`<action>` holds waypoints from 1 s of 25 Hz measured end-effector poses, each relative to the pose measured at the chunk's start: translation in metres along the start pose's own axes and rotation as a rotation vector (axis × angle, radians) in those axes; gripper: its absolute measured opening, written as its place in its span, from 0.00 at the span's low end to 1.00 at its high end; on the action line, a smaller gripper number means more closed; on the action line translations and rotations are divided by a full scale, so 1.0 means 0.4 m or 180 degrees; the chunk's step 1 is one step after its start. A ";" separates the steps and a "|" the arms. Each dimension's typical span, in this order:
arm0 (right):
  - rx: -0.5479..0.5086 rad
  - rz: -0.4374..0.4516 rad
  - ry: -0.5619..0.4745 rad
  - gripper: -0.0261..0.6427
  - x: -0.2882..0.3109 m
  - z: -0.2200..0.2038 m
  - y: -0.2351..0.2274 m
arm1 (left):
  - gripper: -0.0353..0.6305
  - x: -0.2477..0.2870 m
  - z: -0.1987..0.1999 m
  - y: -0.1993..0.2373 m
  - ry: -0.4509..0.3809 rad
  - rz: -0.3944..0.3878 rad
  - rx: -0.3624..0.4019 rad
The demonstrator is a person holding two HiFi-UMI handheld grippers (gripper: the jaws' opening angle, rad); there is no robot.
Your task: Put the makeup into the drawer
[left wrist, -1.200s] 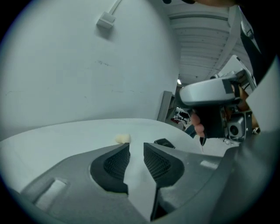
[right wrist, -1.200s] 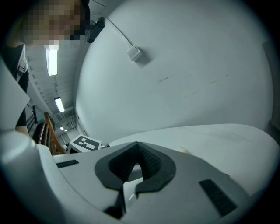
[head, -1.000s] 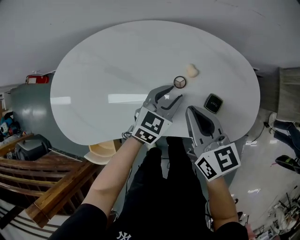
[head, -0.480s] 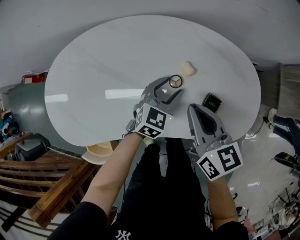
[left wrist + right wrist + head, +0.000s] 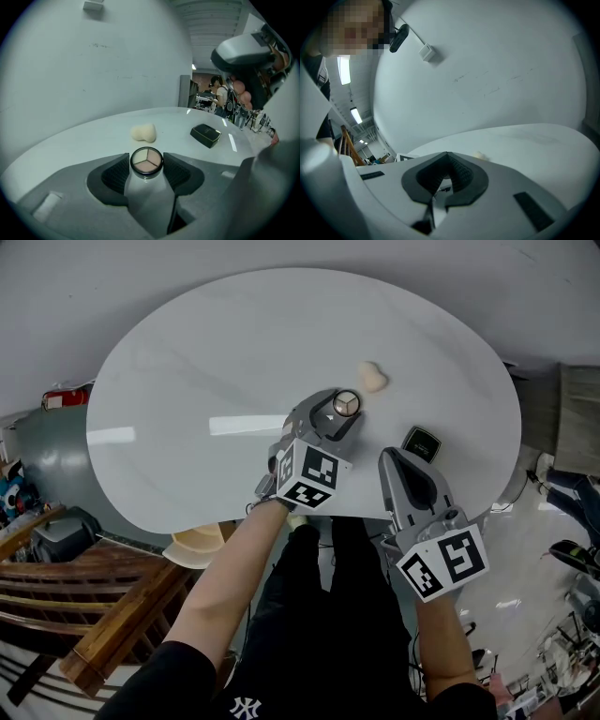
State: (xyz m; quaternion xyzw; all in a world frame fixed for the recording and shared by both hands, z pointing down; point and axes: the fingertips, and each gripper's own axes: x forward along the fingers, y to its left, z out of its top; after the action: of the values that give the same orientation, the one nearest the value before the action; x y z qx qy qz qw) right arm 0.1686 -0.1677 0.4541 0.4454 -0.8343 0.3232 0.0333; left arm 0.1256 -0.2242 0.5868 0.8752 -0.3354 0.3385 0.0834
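Note:
A round eyeshadow compact [image 5: 346, 404] lies on the white oval table [image 5: 187, 362]. My left gripper [image 5: 341, 411] is lowered over it with its jaws wide. In the left gripper view the compact [image 5: 146, 161] sits between the pads [image 5: 114, 176], close to both, with no squeeze visible. A beige makeup sponge [image 5: 372, 377] lies just beyond it, and a black square compact [image 5: 423, 443] is to the right. My right gripper [image 5: 395, 457] hovers near the table's front edge beside the black compact, its jaws together and empty. No drawer is in view.
Under the table's left front edge stands a round wooden stool [image 5: 201, 542]. Wooden rails [image 5: 84, 606] run along the lower left. The person's legs [image 5: 328, 615] are at the table's near edge.
My left gripper has moved forward and down onto the round compact, and its jaws have spread around it. The right gripper has shifted only slightly.

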 end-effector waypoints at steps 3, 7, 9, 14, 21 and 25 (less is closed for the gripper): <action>0.0015 -0.0013 0.0005 0.06 -0.001 -0.002 -0.006 | 0.38 0.001 -0.001 0.006 0.0013 0.0076 0.0016; 0.0008 -0.0016 0.0012 0.06 0.005 -0.002 -0.009 | 0.38 0.002 0.000 0.010 0.0007 0.0122 0.0007; 0.0002 -0.0021 0.0018 0.06 0.007 -0.003 -0.012 | 0.38 0.004 0.000 0.010 0.0008 0.0123 0.0001; -0.0028 -0.0047 0.0031 0.06 0.004 -0.002 -0.009 | 0.38 -0.001 -0.002 0.005 -0.0006 0.0093 0.0012; -0.0089 -0.0080 -0.0014 0.06 -0.012 0.014 0.005 | 0.38 -0.042 0.024 0.011 -0.0077 0.0113 0.0016; -0.0133 -0.0066 -0.0046 0.06 -0.023 0.028 0.035 | 0.38 -0.095 0.045 0.013 -0.0124 0.0154 -0.0024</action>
State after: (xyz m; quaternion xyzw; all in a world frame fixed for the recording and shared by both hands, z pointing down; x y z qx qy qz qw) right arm 0.1661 -0.1620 0.4351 0.4555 -0.8364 0.3022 0.0399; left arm 0.1112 -0.2148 0.5481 0.8730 -0.3593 0.3220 0.0719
